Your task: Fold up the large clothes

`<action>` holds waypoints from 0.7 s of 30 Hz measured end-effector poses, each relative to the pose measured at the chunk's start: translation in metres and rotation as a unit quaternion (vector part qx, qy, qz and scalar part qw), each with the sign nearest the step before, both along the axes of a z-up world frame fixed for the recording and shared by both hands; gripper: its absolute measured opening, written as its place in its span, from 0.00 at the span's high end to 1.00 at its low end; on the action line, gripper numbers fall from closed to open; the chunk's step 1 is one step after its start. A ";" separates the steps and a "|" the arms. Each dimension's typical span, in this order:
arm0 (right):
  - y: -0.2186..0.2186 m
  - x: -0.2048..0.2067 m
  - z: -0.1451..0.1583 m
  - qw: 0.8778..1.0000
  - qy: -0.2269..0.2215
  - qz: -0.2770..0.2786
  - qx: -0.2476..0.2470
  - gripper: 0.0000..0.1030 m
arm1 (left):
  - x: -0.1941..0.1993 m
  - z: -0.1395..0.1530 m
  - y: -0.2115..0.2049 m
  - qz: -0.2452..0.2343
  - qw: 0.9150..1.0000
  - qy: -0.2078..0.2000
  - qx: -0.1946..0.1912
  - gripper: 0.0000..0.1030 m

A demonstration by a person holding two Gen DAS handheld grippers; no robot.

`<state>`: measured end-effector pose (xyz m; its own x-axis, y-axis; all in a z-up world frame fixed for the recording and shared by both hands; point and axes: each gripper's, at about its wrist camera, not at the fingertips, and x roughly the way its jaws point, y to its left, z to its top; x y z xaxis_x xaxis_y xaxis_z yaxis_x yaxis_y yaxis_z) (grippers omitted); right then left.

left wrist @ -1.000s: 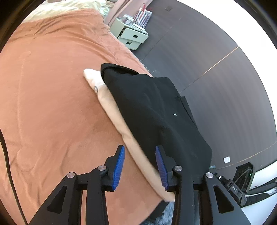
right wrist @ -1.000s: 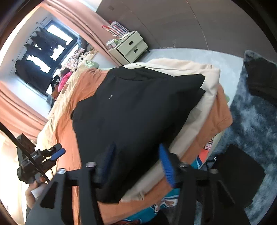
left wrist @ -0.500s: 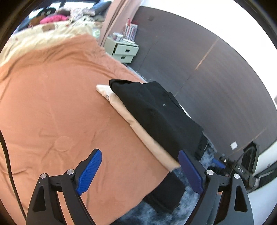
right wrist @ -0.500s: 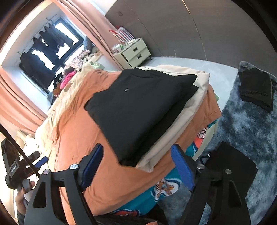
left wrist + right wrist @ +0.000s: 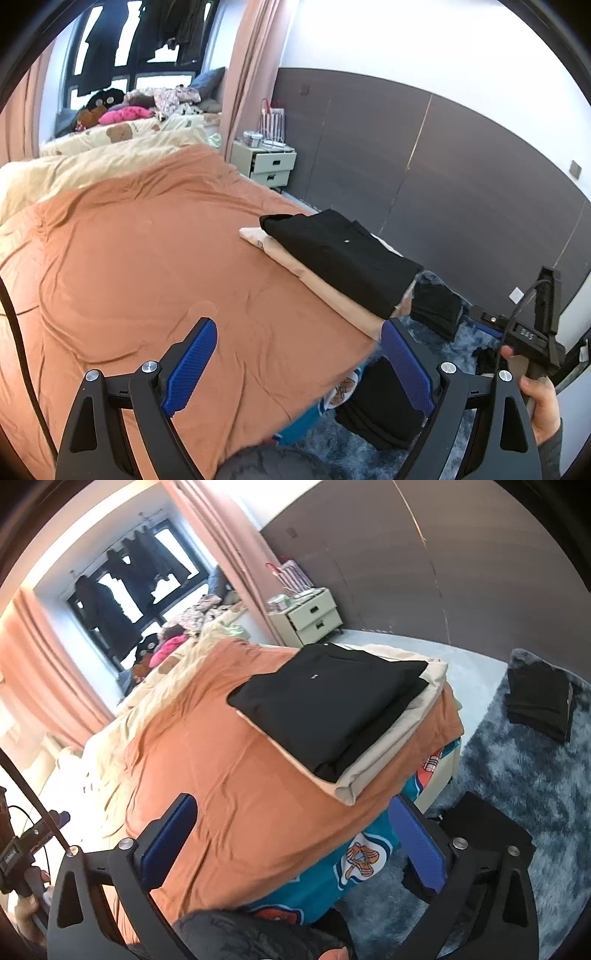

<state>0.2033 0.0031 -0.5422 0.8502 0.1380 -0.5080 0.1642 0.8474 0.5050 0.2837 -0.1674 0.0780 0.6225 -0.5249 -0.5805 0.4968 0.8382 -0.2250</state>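
Note:
A folded black garment lies on a folded beige garment at the right corner of the bed, on the orange cover. My left gripper is open and empty, held back above the bed's front edge. My right gripper is open and empty, back from the stack, over the bed's corner. The right gripper also shows at the far right of the left wrist view, held in a hand.
Folded black clothes lie on the blue shaggy rug: one pile far, one near. A pale nightstand stands by the dark wall panel. Pillows and soft toys sit at the bed's head.
Both grippers have opened wide, let go of the stack and pulled back and up from it. The folded black and beige garments stay at the bed's corner.

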 end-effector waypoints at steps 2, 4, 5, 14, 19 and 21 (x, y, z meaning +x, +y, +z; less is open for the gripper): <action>0.003 -0.012 -0.003 1.000 -0.007 0.006 -0.004 0.00 | -0.016 0.003 0.008 0.000 1.000 -0.001 -0.007 0.11; 0.003 -0.021 -0.006 1.000 -0.011 0.011 -0.004 0.00 | -0.027 0.004 0.015 0.002 1.000 0.004 -0.010 0.11; 0.002 -0.026 -0.008 1.000 -0.012 0.013 -0.003 0.00 | -0.034 0.006 0.019 0.003 1.000 0.007 -0.009 0.11; 0.016 -0.066 -0.010 0.999 -0.031 0.034 -0.021 0.00 | -0.100 0.015 0.050 0.042 0.998 -0.050 -0.003 0.00; 0.030 -0.080 -0.009 0.998 -0.043 0.043 -0.035 0.00 | -0.135 0.006 0.074 0.077 0.994 -0.078 0.006 0.00; 0.038 -0.084 -0.009 0.997 -0.049 0.050 -0.045 0.00 | -0.144 0.001 0.083 0.084 0.993 -0.079 0.006 0.00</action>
